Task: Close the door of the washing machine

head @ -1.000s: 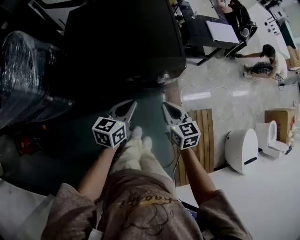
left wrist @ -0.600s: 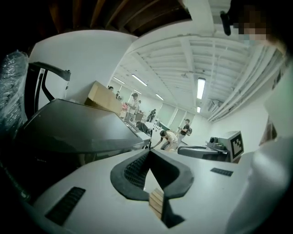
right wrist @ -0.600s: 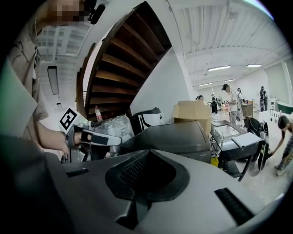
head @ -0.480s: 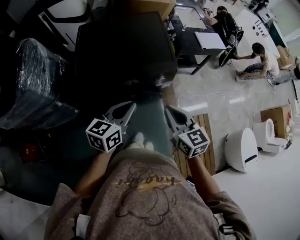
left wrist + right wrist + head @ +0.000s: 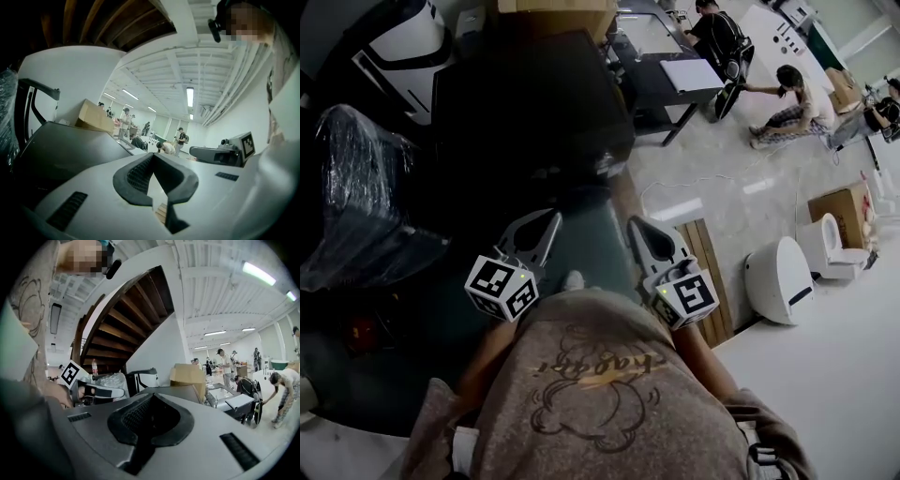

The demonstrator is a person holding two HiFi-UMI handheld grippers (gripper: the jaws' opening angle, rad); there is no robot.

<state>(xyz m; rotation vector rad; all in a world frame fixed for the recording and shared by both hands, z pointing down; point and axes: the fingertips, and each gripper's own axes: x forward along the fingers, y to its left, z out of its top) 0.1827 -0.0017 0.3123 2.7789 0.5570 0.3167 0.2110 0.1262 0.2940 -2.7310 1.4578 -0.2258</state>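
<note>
Left gripper and right gripper held out side by side in front of a printed sweatshirt. Near each other, not touching, both pointing roughly level. Jaws pressed together on each one, with nothing caught between the pads. Plain as day in both gripper views.

Straight ahead of the tips and clear of them: the washing machine, a big dark box with a flat top. Honestly too murky in the head view to say whether its door is open or shut, and only the top showing in the gripper views. At its far edge, a cardboard box. Off to its left, a bundle wrapped in shiny plastic film.

Over on the right, a wooden pallet lying on the floor just beside the right gripper. Past that, a white toilet and a second one, plus another carton. Further back, a dark desk with a few people around it, one crouched on the pale floor. Also the underside of a wooden staircase up behind the machine.
</note>
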